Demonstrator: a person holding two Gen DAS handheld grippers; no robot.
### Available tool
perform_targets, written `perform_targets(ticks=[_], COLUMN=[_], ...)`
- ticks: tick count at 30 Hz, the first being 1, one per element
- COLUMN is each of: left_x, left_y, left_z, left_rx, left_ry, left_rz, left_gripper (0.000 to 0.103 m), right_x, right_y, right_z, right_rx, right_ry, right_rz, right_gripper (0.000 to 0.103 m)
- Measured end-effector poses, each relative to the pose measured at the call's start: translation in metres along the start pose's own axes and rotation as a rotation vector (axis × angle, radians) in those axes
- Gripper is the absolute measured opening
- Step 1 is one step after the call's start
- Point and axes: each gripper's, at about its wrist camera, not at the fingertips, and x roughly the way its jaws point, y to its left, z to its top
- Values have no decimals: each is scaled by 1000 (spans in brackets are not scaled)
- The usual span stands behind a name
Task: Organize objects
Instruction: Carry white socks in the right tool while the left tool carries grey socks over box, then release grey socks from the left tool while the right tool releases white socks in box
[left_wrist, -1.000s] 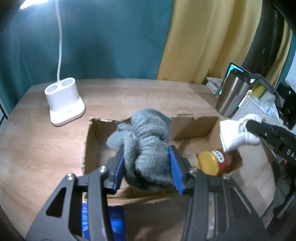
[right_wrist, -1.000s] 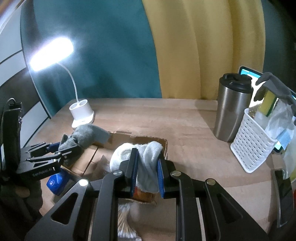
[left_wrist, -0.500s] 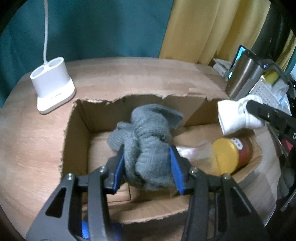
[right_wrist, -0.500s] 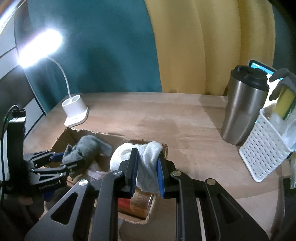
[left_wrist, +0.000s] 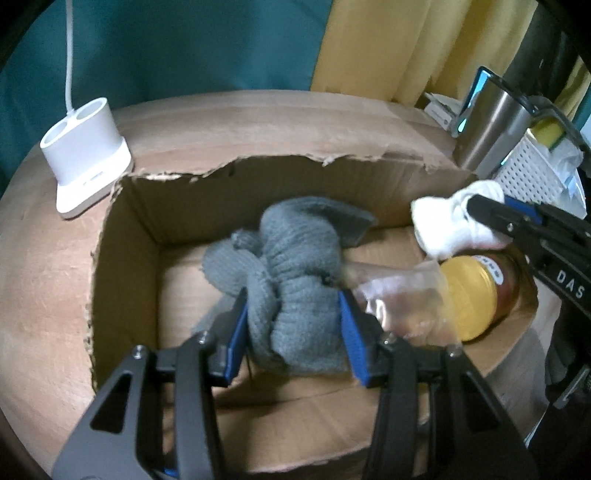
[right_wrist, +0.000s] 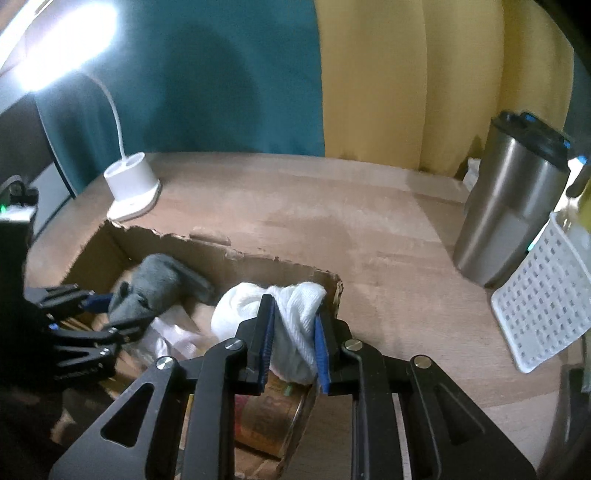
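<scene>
My left gripper (left_wrist: 291, 328) is shut on a bundled grey knit sock (left_wrist: 295, 266) and holds it low inside an open cardboard box (left_wrist: 122, 236). My right gripper (right_wrist: 293, 332) is shut on a bundled white sock (right_wrist: 291, 317) and holds it over the box's right end (right_wrist: 332, 284), above a jar with a yellow lid (left_wrist: 469, 299). A clear plastic bag (left_wrist: 402, 295) lies in the box beside the jar. The grey sock (right_wrist: 155, 284) and left gripper (right_wrist: 107, 314) show in the right wrist view; the white sock (left_wrist: 450, 229) and right gripper (left_wrist: 480, 210) show in the left.
A white lamp base (left_wrist: 85, 147) stands on the wooden table (right_wrist: 332, 206) behind the box's left corner. A steel tumbler (right_wrist: 509, 206) and a white perforated basket (right_wrist: 546, 306) stand at the right. A blue object (left_wrist: 168, 470) peeks out below the left gripper.
My left gripper has moved forward and down, carrying the grey sock from above the box's near edge into the box. My right gripper has brought the white sock closer over the box's right end.
</scene>
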Motion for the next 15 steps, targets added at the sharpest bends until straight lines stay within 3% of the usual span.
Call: perform_targets(ticks=[4,6,11,14,15], left_x=[-2,-5,-17,-26,-29], left_y=[-2,-1,-4,-5,-6], left_z=[0,-1,-6,-10,-11], left_rx=[10,4,-10,-9,-7], left_ry=[9,8,-15,-30,-37], left_rz=[-1,-3,-12,-25,-29], left_gripper=[49,57,60,65,70], right_x=[1,0,-4,-8,-10], right_y=[4,4,2,3,4], right_z=[-1,-1,-3,-5,-5], right_rx=[-21,-14,7,5,12], right_ry=[1,6,8,9,12], right_rz=[-28,-30,-31,-28,-10], right_gripper=[21,23,24,31,40])
